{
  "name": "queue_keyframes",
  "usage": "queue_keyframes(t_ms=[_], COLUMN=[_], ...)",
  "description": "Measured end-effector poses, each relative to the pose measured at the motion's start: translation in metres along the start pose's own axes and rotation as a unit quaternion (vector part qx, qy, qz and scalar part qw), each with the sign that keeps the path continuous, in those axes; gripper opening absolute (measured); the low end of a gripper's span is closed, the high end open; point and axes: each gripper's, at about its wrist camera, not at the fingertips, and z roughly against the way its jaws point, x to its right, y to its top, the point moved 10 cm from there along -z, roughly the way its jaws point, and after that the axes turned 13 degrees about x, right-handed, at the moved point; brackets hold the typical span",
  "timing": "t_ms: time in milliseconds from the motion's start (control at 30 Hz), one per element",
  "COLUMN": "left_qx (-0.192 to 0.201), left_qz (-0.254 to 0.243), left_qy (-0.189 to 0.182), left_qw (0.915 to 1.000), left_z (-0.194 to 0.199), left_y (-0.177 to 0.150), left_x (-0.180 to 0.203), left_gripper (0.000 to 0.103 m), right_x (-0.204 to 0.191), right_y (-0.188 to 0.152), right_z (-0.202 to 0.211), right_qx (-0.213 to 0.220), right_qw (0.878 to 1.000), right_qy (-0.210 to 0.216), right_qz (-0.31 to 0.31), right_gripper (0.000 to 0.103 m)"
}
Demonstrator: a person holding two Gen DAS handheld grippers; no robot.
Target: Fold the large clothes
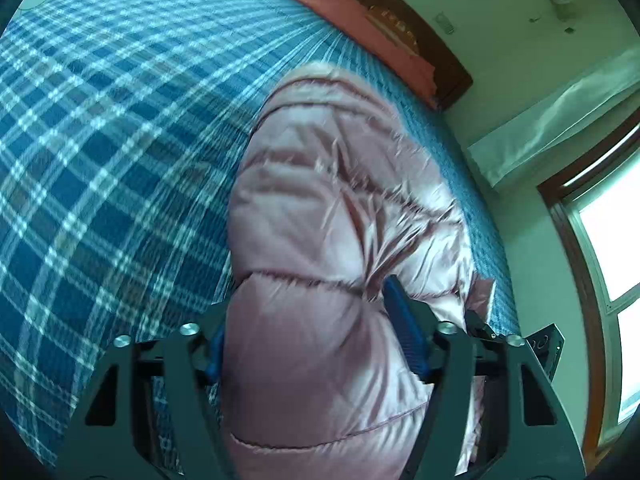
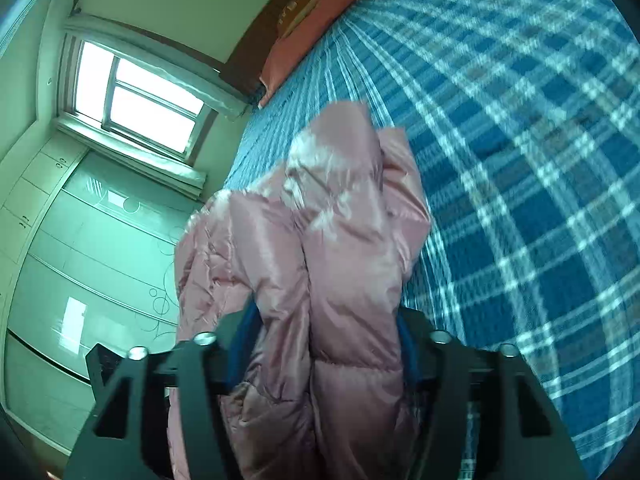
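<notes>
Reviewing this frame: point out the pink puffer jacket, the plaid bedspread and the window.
pink puffer jacket [image 1: 320, 184], left wrist view, on a quilted panel mid-garment.
plaid bedspread [image 2: 520, 160], right wrist view, on bare blue check right of the jacket.
window [image 2: 140, 92], right wrist view, on the bright pane.

Both wrist cameras sit just behind their tongs, tilted down and very near the pink puffer jacket [image 1: 340, 208] on the bed [image 1: 100, 160]. The left view faces the far right headboard [image 1: 420, 36]; the right view takes in the window [image 2: 136, 96]. Both share jacket, bed and headboard.
</notes>
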Motion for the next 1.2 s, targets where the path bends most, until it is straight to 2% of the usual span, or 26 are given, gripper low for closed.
queue_keyframes(t_ms=[67, 167, 333, 467, 600, 667, 800, 867, 933, 1000, 1067, 1200], left_qx=[0.008, 0.000, -0.005, -0.015, -0.027, -0.035, -0.045, -0.044, -0.040, -0.040, -0.038, -0.040], left_qz=[-0.006, 0.006, 0.020, 0.008, -0.007, -0.004, -0.010, -0.013, -0.022, -0.021, -0.011, 0.012], left_qy=[0.002, 0.007, 0.023, 0.046, 0.063, 0.067, 0.079, 0.074, 0.072, 0.057, 0.040, 0.008], left_qw=[1.0000, 1.0000, 0.9995, 0.9988, 0.9976, 0.9971, 0.9958, 0.9962, 0.9964, 0.9974, 0.9984, 0.9991], left_z=[0.000, -0.008, -0.023, -0.035, -0.046, -0.052, -0.058, -0.054, -0.044, -0.033, -0.015, 0.020], left_y=[0.009, 0.018, 0.029, 0.029, 0.024, 0.022, 0.018, 0.018, 0.018, 0.015, 0.007, -0.019], left_x=[0.002, 0.000, -0.010, -0.015, -0.020, -0.022, -0.025, -0.023, -0.022, -0.020, -0.019, -0.017], left_gripper=[0.073, 0.077, 0.077, 0.077, 0.059, 0.052, 0.051, 0.053, 0.061, 0.066, 0.071, 0.075], right_x=[-0.002, -0.003, 0.004, 0.013, 0.018, 0.020, 0.023, 0.021, 0.020, 0.014, 0.011, 0.015], right_y=[0.009, 0.019, 0.028, 0.029, 0.027, 0.025, 0.023, 0.024, 0.024, 0.021, 0.015, -0.010], right_z=[0.000, -0.010, -0.033, -0.048, -0.058, -0.062, -0.068, -0.069, -0.064, -0.051, -0.035, 0.004], right_qx=[0.002, -0.003, -0.015, -0.027, -0.042, -0.047, -0.051, -0.052, -0.052, -0.053, -0.052, -0.057], right_qw=[1.000, 1.000, 1.000, 0.999, 0.998, 0.998, 0.998, 0.998, 0.998, 0.998, 0.998, 0.998], right_qy=[-0.002, -0.003, -0.019, -0.017, -0.011, -0.016, -0.028, -0.026, -0.026, -0.027, -0.018, -0.002], right_qz=[0.003, 0.002, -0.001, -0.019, -0.039, -0.038, -0.034, -0.032, -0.029, -0.024, -0.019, -0.028], right_gripper=[0.066, 0.070, 0.070, 0.070, 0.037, 0.030, 0.029, 0.032, 0.040, 0.057, 0.066, 0.070])
